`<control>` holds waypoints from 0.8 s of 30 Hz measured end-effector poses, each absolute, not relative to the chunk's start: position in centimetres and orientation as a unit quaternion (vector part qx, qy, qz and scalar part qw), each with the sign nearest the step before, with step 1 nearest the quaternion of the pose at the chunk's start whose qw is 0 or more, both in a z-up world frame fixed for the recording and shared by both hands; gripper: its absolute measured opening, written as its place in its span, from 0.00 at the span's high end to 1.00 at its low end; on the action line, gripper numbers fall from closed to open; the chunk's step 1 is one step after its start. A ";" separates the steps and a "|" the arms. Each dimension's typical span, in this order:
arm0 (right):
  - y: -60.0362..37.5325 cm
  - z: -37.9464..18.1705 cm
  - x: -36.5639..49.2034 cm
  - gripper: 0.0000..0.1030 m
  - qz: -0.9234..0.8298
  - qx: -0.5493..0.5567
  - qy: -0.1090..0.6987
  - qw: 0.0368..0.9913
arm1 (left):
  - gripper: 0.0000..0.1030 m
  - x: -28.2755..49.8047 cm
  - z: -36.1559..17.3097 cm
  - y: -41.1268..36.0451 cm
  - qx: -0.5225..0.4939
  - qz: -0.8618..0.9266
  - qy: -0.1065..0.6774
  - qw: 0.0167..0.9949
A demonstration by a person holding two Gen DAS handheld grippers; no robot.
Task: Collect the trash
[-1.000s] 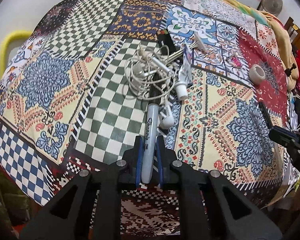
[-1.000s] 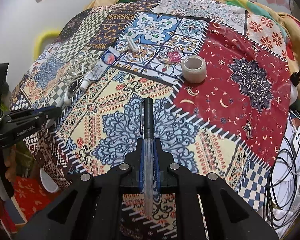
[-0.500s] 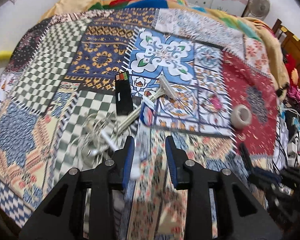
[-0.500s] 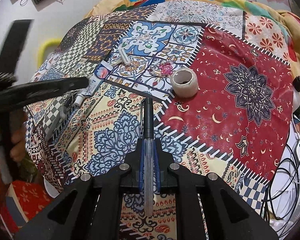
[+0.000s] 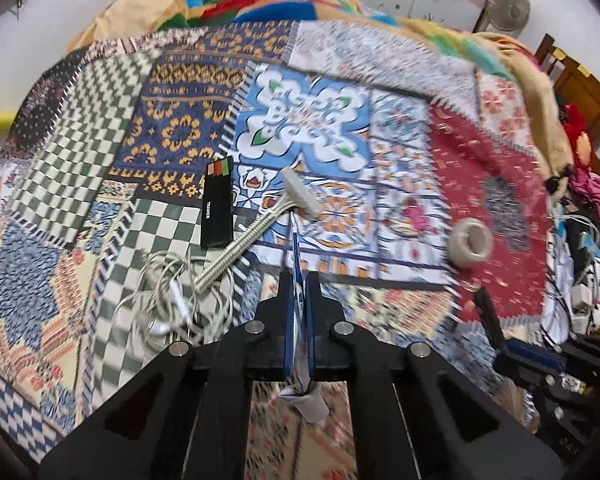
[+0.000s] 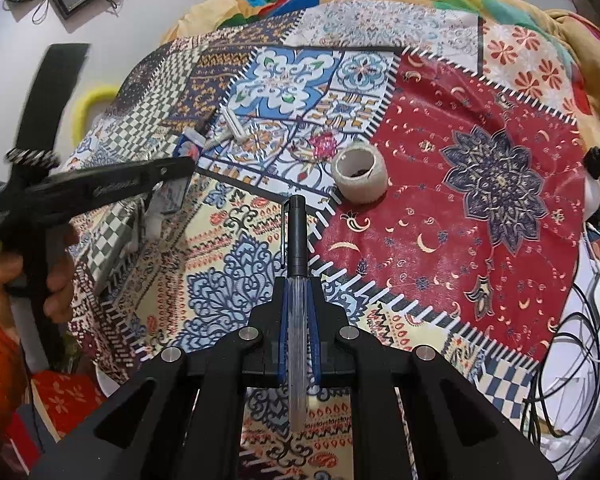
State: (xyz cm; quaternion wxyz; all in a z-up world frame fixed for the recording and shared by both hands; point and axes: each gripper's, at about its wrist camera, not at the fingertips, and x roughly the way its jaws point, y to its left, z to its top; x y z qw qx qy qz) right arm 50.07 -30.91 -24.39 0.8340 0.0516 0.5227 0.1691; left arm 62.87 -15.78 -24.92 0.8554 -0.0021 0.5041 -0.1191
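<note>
Held squeezed white toothpaste tube edge-on between closed left gripper; right gripper clamped on clear black-capped pen

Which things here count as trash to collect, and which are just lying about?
Likely job items:
- squeezed tube, held in left gripper
- pen, held in right gripper
- razor
- tape roll
- black box

Probably just there (my guess):
- earphones
- patchwork quilt
- fan

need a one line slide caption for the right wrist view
Right tool clamps a capped pen above the patchwork bedspread, tape roll just ahead.
</note>
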 end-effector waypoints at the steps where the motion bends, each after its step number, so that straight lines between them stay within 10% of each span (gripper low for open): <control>1: -30.9 -23.8 49.8 0.92 0.169 0.054 0.520 0.836 | 0.96 62.2 -24.2 -15.7 -0.003 -0.121 0.501 0.857; 24: -20.1 -8.5 38.4 0.92 0.250 -0.001 0.409 0.877 | 0.96 41.3 -9.8 -2.5 -0.041 -0.038 0.414 0.909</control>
